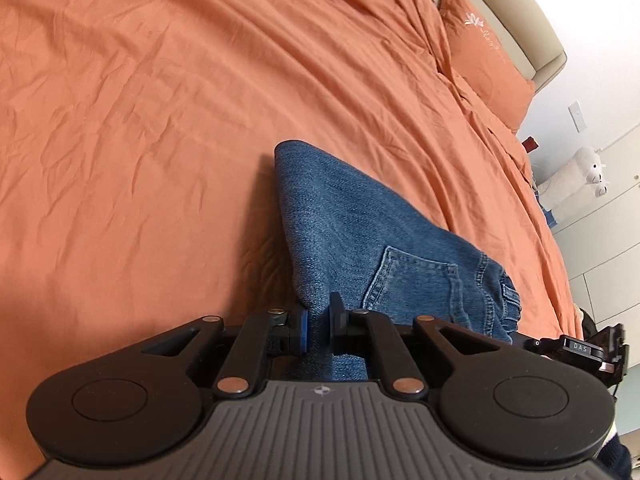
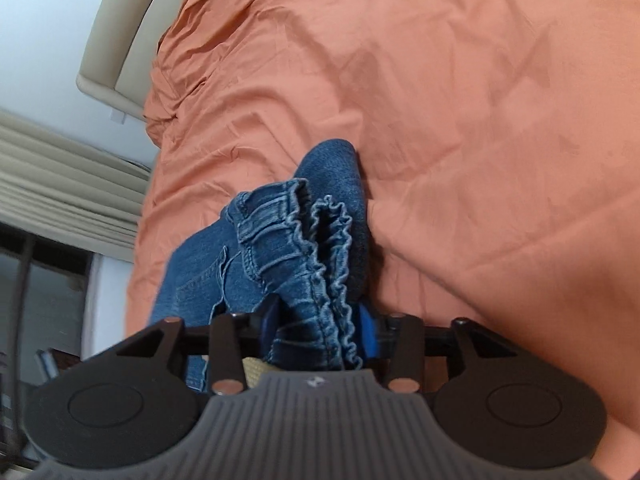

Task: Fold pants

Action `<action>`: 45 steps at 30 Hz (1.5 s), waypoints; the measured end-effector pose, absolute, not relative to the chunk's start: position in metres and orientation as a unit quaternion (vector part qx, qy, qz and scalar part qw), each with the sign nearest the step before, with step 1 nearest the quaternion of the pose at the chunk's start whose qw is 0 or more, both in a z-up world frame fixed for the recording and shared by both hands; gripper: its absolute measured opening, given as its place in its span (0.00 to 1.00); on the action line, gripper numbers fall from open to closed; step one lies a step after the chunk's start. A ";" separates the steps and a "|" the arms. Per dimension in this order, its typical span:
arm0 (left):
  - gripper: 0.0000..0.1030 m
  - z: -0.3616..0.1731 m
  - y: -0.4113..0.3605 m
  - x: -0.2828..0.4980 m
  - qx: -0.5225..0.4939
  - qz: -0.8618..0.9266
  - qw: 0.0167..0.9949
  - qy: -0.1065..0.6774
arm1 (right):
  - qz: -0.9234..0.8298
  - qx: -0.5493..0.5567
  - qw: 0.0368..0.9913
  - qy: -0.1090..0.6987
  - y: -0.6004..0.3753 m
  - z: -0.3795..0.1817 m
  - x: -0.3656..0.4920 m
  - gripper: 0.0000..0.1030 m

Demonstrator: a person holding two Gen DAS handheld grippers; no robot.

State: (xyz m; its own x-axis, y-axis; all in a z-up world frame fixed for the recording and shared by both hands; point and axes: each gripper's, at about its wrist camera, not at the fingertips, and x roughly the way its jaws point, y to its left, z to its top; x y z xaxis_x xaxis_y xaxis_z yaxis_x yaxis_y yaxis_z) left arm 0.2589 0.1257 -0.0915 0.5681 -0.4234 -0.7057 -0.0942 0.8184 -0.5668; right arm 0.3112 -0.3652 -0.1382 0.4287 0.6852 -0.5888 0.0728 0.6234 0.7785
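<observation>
Denim pants on a bed

Pants (image 1: pixel 360 232) lie folded on the orange bedsheet (image 1: pixel 160 120). Left gripper (image 1: pixel 319 326) pinches a fold corner. Right gripper (image 2: pixel 316 324) stands half open, the elastic waistband (image 2: pixel 320 248) between its jaws

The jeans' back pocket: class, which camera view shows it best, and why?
The left wrist view. There the back pocket lies flat, with its stitched outline facing the camera. In the right wrist view the pocket shows only edge-on, partly hidden behind the ruffled waistband.
</observation>
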 end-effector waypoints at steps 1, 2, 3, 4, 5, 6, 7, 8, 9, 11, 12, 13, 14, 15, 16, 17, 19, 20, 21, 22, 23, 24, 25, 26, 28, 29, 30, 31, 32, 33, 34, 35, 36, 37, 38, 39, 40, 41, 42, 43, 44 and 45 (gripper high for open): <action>0.09 -0.094 0.129 0.258 -0.289 -0.099 0.836 0.455 | 0.205 0.398 0.745 0.494 -0.368 -0.144 0.313 0.41; 0.09 -0.097 0.131 0.259 -0.294 -0.099 0.834 0.456 | 0.207 0.412 0.737 0.493 -0.370 -0.149 0.314 0.41; 0.09 -0.099 0.132 0.259 -0.297 -0.099 0.832 0.457 | 0.210 0.424 0.731 0.492 -0.372 -0.153 0.315 0.37; 0.09 -0.100 0.133 0.258 -0.298 -0.099 0.832 0.458 | 0.212 0.433 0.725 0.491 -0.373 -0.157 0.315 0.33; 0.09 -0.099 0.133 0.256 -0.297 -0.099 0.833 0.456 | 0.216 0.436 0.725 0.487 -0.373 -0.156 0.314 0.28; 0.09 -0.098 0.133 0.255 -0.294 -0.098 0.835 0.455 | 0.221 0.428 0.731 0.483 -0.372 -0.153 0.313 0.25; 0.09 -0.096 0.132 0.254 -0.290 -0.098 0.838 0.452 | 0.226 0.415 0.740 0.478 -0.369 -0.147 0.311 0.24; 0.09 -0.092 0.131 0.252 -0.285 -0.100 0.841 0.448 | 0.229 0.402 0.749 0.473 -0.366 -0.139 0.309 0.22; 0.09 -0.088 0.130 0.250 -0.281 -0.103 0.845 0.443 | 0.232 0.390 0.758 0.468 -0.363 -0.131 0.307 0.21; 0.09 -0.078 0.129 0.246 -0.279 -0.107 0.849 0.436 | 0.239 0.371 0.772 0.457 -0.355 -0.110 0.303 0.20; 0.09 -0.073 0.128 0.244 -0.274 -0.108 0.852 0.433 | 0.241 0.361 0.779 0.452 -0.350 -0.098 0.302 0.20; 0.09 -0.066 0.129 0.242 -0.267 -0.107 0.856 0.430 | 0.244 0.349 0.786 0.449 -0.344 -0.086 0.301 0.20; 0.09 -0.058 0.130 0.239 -0.261 -0.105 0.860 0.426 | 0.247 0.336 0.792 0.446 -0.338 -0.074 0.300 0.20; 0.09 -0.050 0.133 0.236 -0.257 -0.104 0.864 0.421 | 0.250 0.324 0.798 0.443 -0.331 -0.062 0.299 0.20; 0.09 -0.042 0.139 0.232 -0.257 -0.103 0.867 0.414 | 0.255 0.314 0.802 0.440 -0.323 -0.052 0.298 0.20; 0.09 -0.035 0.145 0.229 -0.257 -0.103 0.870 0.408 | 0.258 0.305 0.805 0.438 -0.316 -0.043 0.297 0.20; 0.09 -0.020 0.158 0.222 -0.254 -0.097 0.876 0.399 | 0.266 0.299 0.807 0.434 -0.302 -0.028 0.297 0.20; 0.09 -0.013 0.165 0.219 -0.251 -0.093 0.879 0.394 | 0.271 0.299 0.808 0.430 -0.295 -0.023 0.298 0.20; 0.09 -0.006 0.173 0.216 -0.247 -0.089 0.883 0.389 | 0.276 0.299 0.808 0.427 -0.287 -0.019 0.298 0.20; 0.09 -0.001 0.181 0.213 -0.244 -0.083 0.886 0.385 | 0.281 0.302 0.807 0.424 -0.279 -0.016 0.299 0.20; 0.09 0.003 0.187 0.211 -0.241 -0.077 0.889 0.382 | 0.286 0.303 0.805 0.421 -0.271 -0.015 0.301 0.20; 0.09 0.007 0.196 0.210 -0.239 -0.069 0.891 0.380 | 0.291 0.304 0.805 0.419 -0.262 -0.014 0.303 0.20; 0.09 0.009 0.203 0.209 -0.236 -0.060 0.892 0.379 | 0.296 0.305 0.804 0.417 -0.252 -0.014 0.305 0.20; 0.09 0.010 0.211 0.209 -0.233 -0.051 0.893 0.381 | 0.301 0.307 0.802 0.416 -0.242 -0.014 0.308 0.20; 0.09 0.010 0.227 0.211 -0.228 -0.037 0.894 0.385 | 0.312 0.307 0.799 0.412 -0.219 -0.017 0.315 0.20; 0.09 0.008 0.234 0.212 -0.227 -0.030 0.893 0.387 | 0.316 0.306 0.798 0.412 -0.208 -0.019 0.319 0.20; 0.09 0.005 0.241 0.213 -0.227 -0.024 0.892 0.389 | 0.320 0.306 0.796 0.413 -0.198 -0.022 0.322 0.20; 0.09 0.003 0.248 0.214 -0.227 -0.018 0.892 0.391 | 0.323 0.308 0.792 0.417 -0.189 -0.027 0.326 0.20; 0.09 -0.001 0.254 0.216 -0.228 -0.014 0.891 0.393 | 0.325 0.308 0.789 0.420 -0.180 -0.032 0.329 0.20; 0.09 -0.006 0.260 0.217 -0.229 -0.010 0.890 0.395 | 0.328 0.307 0.786 0.424 -0.172 -0.037 0.332 0.20; 0.09 -0.011 0.266 0.219 -0.230 -0.007 0.888 0.398 | 0.330 0.307 0.783 0.428 -0.165 -0.043 0.335 0.20; 0.09 -0.017 0.270 0.220 -0.230 -0.005 0.887 0.401 | 0.332 0.306 0.781 0.432 -0.158 -0.049 0.339 0.20; 0.09 -0.023 0.275 0.222 -0.230 -0.004 0.886 0.404 | 0.334 0.304 0.779 0.435 -0.152 -0.056 0.342 0.20; 0.09 -0.030 0.278 0.224 -0.230 -0.003 0.884 0.406 | 0.335 0.301 0.778 0.438 -0.148 -0.063 0.346 0.20; 0.09 -0.038 0.281 0.225 -0.229 -0.002 0.883 0.409 | 0.336 0.299 0.776 0.442 -0.143 -0.069 0.348 0.20; 0.09 -0.046 0.284 0.227 -0.229 -0.001 0.882 0.413 | 0.337 0.296 0.774 0.447 -0.139 -0.076 0.351 0.20; 0.09 -0.054 0.286 0.229 -0.229 0.003 0.881 0.414 | 0.336 0.293 0.772 0.452 -0.136 -0.083 0.354 0.20; 0.09 -0.060 0.289 0.230 -0.229 0.005 0.881 0.414 | 0.334 0.289 0.772 0.457 -0.135 -0.090 0.357 0.20; 0.09 -0.066 0.293 0.232 -0.229 0.007 0.881 0.414 | 0.332 0.288 0.771 0.460 -0.136 -0.096 0.360 0.20; 0.09 -0.073 0.297 0.233 -0.232 0.008 0.879 0.416 | 0.331 0.291 0.769 0.463 -0.138 -0.103 0.364 0.20; 0.09 -0.079 0.301 0.236 -0.235 0.009 0.877 0.420 | 0.330 0.294 0.767 0.466 -0.141 -0.109 0.367 0.20; 0.10 -0.085 0.303 0.237 -0.235 0.008 0.875 0.423 | 0.328 0.293 0.765 0.470 -0.143 -0.115 0.369 0.20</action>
